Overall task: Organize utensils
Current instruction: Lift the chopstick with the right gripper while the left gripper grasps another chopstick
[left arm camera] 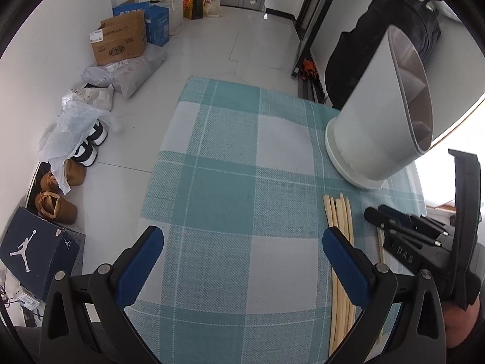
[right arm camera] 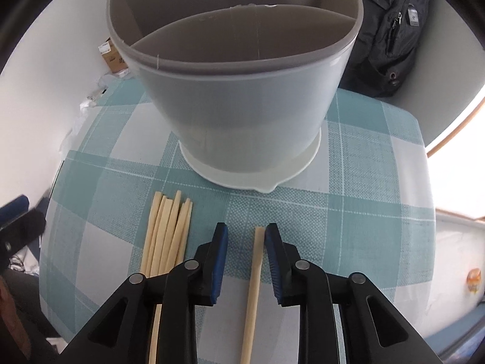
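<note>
We judge the task barely begun: our right tongs stand narrowly apart around one chopstick at lower centre, left tongs wide and empty, holder above empty, bundle unsorted.

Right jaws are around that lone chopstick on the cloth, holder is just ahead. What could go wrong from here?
1. The single chopstick lies against the right gripper's right pad, off-centre and not visibly pinched; closing may roll it away or grip it skewed.
2. It lies flat on the checked cloth, so the pads may snag fabric.
3. The divided holder stands close ahead; lifting could knock its wall. The chopstick bundle beside could be scattered.
</note>
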Motion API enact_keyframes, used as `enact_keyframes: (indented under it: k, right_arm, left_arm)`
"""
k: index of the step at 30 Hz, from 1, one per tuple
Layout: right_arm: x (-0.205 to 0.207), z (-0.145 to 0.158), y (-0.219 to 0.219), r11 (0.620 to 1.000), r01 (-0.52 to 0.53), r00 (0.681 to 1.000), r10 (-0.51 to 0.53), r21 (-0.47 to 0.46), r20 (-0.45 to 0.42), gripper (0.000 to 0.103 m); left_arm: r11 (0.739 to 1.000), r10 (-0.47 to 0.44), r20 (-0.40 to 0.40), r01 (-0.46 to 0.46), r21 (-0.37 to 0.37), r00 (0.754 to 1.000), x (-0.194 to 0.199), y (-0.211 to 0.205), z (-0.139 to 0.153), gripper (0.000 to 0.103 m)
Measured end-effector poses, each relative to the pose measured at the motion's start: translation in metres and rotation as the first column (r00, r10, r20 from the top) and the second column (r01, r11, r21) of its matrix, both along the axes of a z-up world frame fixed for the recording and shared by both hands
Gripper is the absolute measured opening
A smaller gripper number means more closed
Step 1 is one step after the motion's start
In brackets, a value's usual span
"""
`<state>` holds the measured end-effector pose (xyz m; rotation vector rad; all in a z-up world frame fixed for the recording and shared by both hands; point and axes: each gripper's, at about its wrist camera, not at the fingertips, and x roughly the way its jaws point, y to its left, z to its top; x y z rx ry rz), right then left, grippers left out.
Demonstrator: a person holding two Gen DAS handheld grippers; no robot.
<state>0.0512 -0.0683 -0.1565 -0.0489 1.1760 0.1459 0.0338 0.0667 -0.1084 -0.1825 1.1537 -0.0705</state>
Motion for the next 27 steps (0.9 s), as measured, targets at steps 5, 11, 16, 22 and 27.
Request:
enact_keyframes:
  k: [5, 11, 16, 22, 27]
  right_arm:
    - [-0.01, 0.005, -0.035, 0.994, 0.048, 0.998, -0.051, 0.095, 0.026, 0.005]
    - [-0.019, 0.041, -0.072, 0.947, 0.109, 0.983, -0.148, 0.301, 0.108, 0.005]
    - [-0.029, 0.071, -0.095, 0.908, 0.116, 0.961, -0.206, 0.403, 0.186, 0.005]
    - [-0.042, 0.082, -0.121, 0.884, 0.107, 0.949, -0.228, 0.456, 0.219, 0.005]
    - [-0.048, 0.087, -0.136, 0.878, 0.112, 0.941, -0.244, 0.466, 0.234, 0.005]
  left_arm:
    - [0.997, -0.061, -0.042, 0.062, 0.039, 0.997, -0.005, -0.022, -0.011, 0.102]
    - [0.983, -0.157, -0.092, 0.164, 0.084, 0.983, -0.009, -0.056, -0.019, 0.102]
    - [0.98, -0.146, -0.126, 0.161, 0.118, 0.981, -0.009, -0.06, -0.025, 0.096]
    - [0.995, -0.081, -0.134, 0.089, 0.052, 0.988, -0.009, -0.044, -0.024, 0.094]
    - [0.992, -0.077, -0.126, 0.089, 0.092, 0.989, -0.011, -0.045, -0.024, 0.094]
